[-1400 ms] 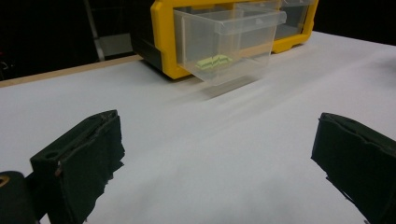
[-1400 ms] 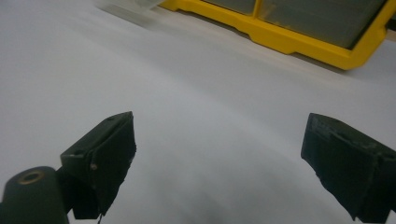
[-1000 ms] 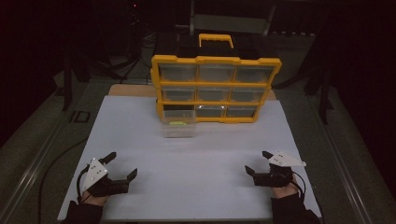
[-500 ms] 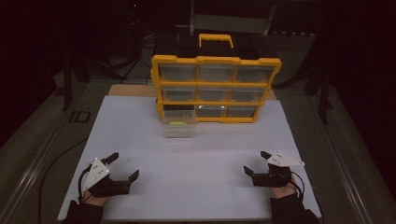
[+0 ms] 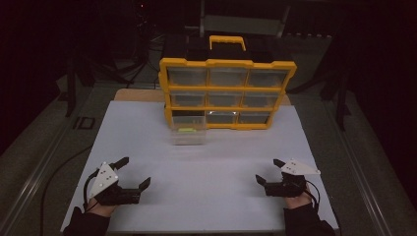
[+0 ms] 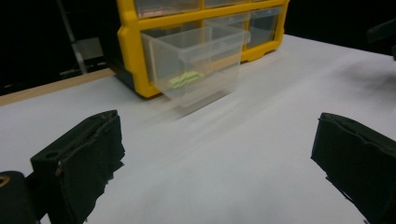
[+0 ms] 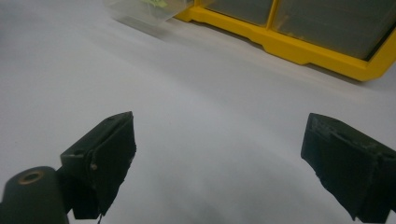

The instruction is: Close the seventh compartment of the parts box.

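I hold my left gripper (image 5: pixel 132 173) and right gripper (image 5: pixel 268 172) low at the white table's (image 5: pixel 211 162) near corners, jaws spread wide, well short of the pulled-out clear drawer (image 5: pixel 187 135).

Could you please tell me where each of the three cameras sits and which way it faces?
High view: above the person's side, looking forward and down at the yellow organizer; left gripper, right gripper and forearms show.
Left gripper view: low on the left gripper, facing the clear drawer.
Right gripper view: low on the right gripper, facing the organizer's base.
All three share the drawer and organizer.
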### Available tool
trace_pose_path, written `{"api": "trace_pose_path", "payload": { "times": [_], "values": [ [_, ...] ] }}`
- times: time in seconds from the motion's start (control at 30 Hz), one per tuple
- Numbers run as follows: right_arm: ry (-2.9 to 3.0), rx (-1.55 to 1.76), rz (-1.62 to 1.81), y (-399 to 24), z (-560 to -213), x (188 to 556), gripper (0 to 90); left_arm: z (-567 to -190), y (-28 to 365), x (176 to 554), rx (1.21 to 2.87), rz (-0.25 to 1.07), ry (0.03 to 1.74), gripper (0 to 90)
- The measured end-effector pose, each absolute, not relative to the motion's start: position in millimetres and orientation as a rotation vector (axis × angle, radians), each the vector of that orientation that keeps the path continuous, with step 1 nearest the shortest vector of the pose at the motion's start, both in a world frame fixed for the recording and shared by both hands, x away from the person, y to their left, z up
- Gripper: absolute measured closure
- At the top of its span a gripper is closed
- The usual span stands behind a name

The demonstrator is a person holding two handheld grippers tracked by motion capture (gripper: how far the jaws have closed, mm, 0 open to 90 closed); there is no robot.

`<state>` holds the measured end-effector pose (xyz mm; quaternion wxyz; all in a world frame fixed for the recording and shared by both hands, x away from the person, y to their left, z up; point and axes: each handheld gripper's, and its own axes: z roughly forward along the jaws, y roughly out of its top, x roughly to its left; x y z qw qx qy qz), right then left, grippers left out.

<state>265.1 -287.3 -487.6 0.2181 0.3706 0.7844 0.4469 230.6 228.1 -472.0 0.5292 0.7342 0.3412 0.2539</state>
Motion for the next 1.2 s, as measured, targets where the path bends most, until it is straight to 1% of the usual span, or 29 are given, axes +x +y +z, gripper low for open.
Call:
{"api": "trace_pose_path", "payload": {
  "times": [0.13,0.33,0.47,0.8,0.93,1.03,1.2],
  "values": [
    [2.169,1.025,1.238,-287.0,-486.9,264.7,10.1,-461.5,225.9,232.0,1.761,0.597,0.801,1.6],
    [2.167,1.023,1.244,-286.9,-486.0,264.5,10.1,-431.2,221.5,235.7,1.77,0.586,0.783,1.6],
    [2.168,1.018,1.247,-286.8,-485.8,264.6,10.1,-416.6,219.5,239.6,1.764,0.549,0.775,1.6],
    [2.178,1.015,1.243,-285.2,-486.4,265.4,10.1,-381.3,204.7,253.9,1.791,0.547,0.731,1.6],
    [2.182,1.008,1.242,-284.4,-486.9,265.3,10.1,-372.1,197.5,259.4,1.818,0.566,0.708,1.6],
    [2.179,1.008,1.246,-284.4,-486.5,265.2,10.1,-367.8,191.5,265.4,1.835,0.57,0.735,1.7],
    [2.182,1.005,1.247,-284.4,-486.7,265.4,10.1,-369.9,178.7,271.2,1.854,0.587,0.751,2.7]
  ]
}}
